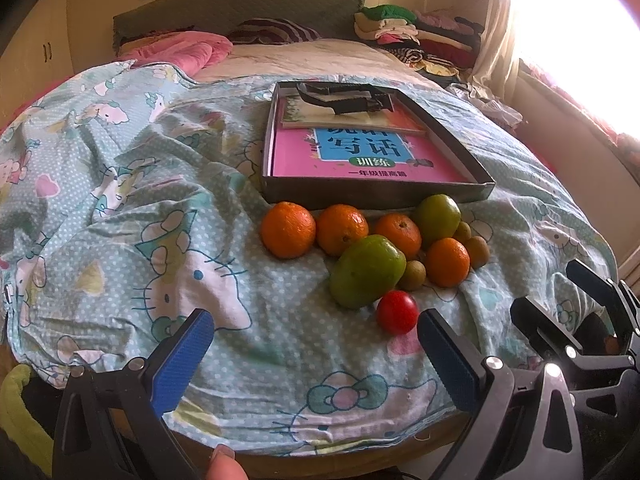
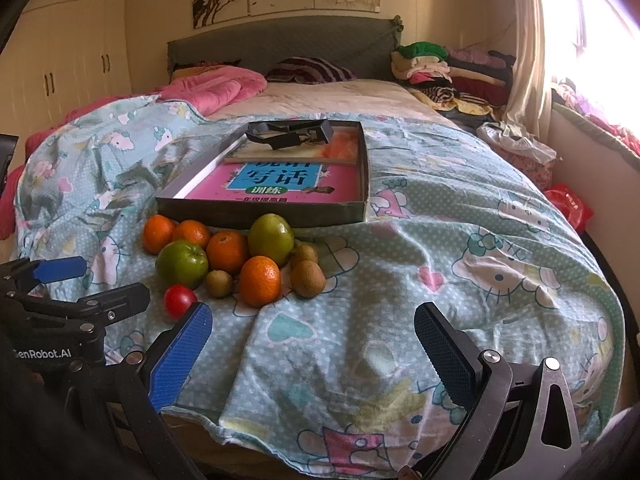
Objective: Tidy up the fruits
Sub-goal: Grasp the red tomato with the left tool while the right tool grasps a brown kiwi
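Our left gripper [image 1: 316,340] is spread wide and holds nothing, hovering over the foot of the bed [image 1: 120,200] with its cartoon-cat quilt. Just ahead of it lies the fruit pile, which sits close against the near wall of a shallow dark box [image 1: 376,194]. At the left end of the pile we see an orange [image 1: 288,230], with two more oranges [image 1: 342,229] in a row to its right. In front of them rests a large green fruit [image 1: 366,271], and nearest to us lies a small red tomato [image 1: 397,312], close to our left gripper's right fingertip. A second green fruit [image 2: 271,239] stands at the back beside the box, a fourth orange [image 2: 260,281] sits in front of it, and brown kiwis [image 2: 307,278] lie at the right edge. Inside the box we see a pink book [image 2: 280,188]. Our right gripper [image 2: 313,330] is likewise spread wide and holds nothing, over bare quilt to the right of the pile.
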`<state>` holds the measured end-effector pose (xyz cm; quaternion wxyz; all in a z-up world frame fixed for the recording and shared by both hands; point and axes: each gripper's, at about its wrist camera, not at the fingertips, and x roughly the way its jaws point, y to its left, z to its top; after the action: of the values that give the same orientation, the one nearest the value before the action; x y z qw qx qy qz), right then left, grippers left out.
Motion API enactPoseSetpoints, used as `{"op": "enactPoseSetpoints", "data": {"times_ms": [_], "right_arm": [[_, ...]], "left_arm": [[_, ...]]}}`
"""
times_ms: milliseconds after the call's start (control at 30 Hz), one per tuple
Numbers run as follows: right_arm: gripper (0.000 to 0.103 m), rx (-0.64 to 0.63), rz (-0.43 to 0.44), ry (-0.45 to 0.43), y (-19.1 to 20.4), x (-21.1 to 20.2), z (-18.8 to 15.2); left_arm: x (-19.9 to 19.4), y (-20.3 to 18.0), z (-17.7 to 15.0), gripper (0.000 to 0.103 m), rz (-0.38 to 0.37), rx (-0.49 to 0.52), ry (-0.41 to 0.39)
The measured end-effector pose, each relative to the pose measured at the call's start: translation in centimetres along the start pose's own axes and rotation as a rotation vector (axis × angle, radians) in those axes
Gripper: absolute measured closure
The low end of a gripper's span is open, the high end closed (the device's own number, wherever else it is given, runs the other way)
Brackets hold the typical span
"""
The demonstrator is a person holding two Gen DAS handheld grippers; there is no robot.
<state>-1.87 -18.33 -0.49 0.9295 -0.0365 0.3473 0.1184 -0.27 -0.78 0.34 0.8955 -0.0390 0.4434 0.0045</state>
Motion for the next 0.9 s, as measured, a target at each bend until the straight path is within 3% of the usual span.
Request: {"op": "enactPoseSetpoints", "data": {"times_ms": [433, 533, 600, 700, 833, 900], "right_arm": [[0.005, -0.027, -0.01, 0.072, -2.1, 3.8, 1.5], [0.013, -0.026, 0.015, 0.142, -2.8, 5.7, 1.8], [0.026, -0.016, 0.043, 0.171, -3.0, 6.6, 2.0], [0.033, -0.041, 0.052, 0.176, -2.7, 7.5, 2.5], [0.04, -0.087, 0.09, 0.189, -2.2, 8.5, 3.1], [0.046, -0.096, 0.112, 0.205, -1.8, 8.9, 3.3]], "left_arm": [[1.9, -0.7, -0.1, 0.002, -0.047, 0.037, 0.054], [1.9, -1.5, -0.2, 0.007, -0.056, 0.051, 0.053], [2.1, -1.9, -0.1, 0.012, -0.064, 0.058, 0.063], [2.5, -2.5, 0.0, 0.018, -0.072, 0.053, 0.078], [3.2, -2.9, 0.3, 0.036, -0.086, 0.055, 0.104], [3.6, -2.9, 0.4, 0.04, -0.088, 0.044, 0.117]]}}
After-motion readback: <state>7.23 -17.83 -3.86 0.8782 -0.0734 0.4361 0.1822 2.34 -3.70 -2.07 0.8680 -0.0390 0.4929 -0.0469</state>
